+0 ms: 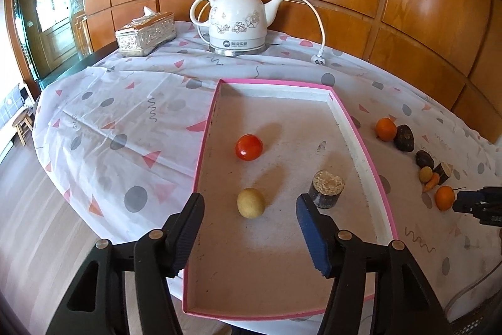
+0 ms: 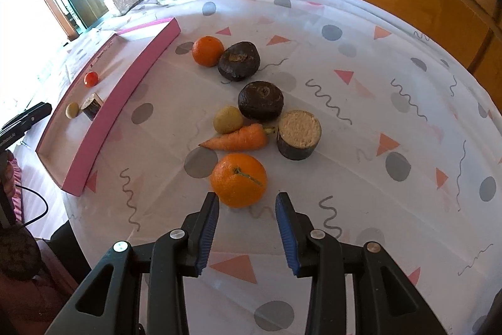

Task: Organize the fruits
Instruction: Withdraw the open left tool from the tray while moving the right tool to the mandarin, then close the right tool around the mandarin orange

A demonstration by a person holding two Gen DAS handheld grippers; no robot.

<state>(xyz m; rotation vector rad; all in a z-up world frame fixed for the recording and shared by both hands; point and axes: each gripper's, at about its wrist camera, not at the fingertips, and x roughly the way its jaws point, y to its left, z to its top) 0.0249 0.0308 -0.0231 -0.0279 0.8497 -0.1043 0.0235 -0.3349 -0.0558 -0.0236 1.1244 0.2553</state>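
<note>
My left gripper (image 1: 249,218) sits low in its frame, fingers spread, holding nothing; a small yellow-tan round fruit (image 1: 250,203) lies between the tips on the floor of the shallow pink-rimmed cardboard tray (image 1: 205,127). Just right of it stands a short dark cylinder with a pale cut top (image 1: 326,188), and further up at centre, a glossy red tomato (image 1: 248,147). My right gripper (image 2: 247,209) is spread too, empty, with a large stemmed orange (image 2: 238,179) just beyond its tips on the patterned white tablecloth (image 2: 392,77). Above it lie a small orange carrot (image 2: 240,138) and two dark brown round fruits (image 2: 261,100). A white ceramic kettle (image 1: 237,19) stands at the far edge.
</note>
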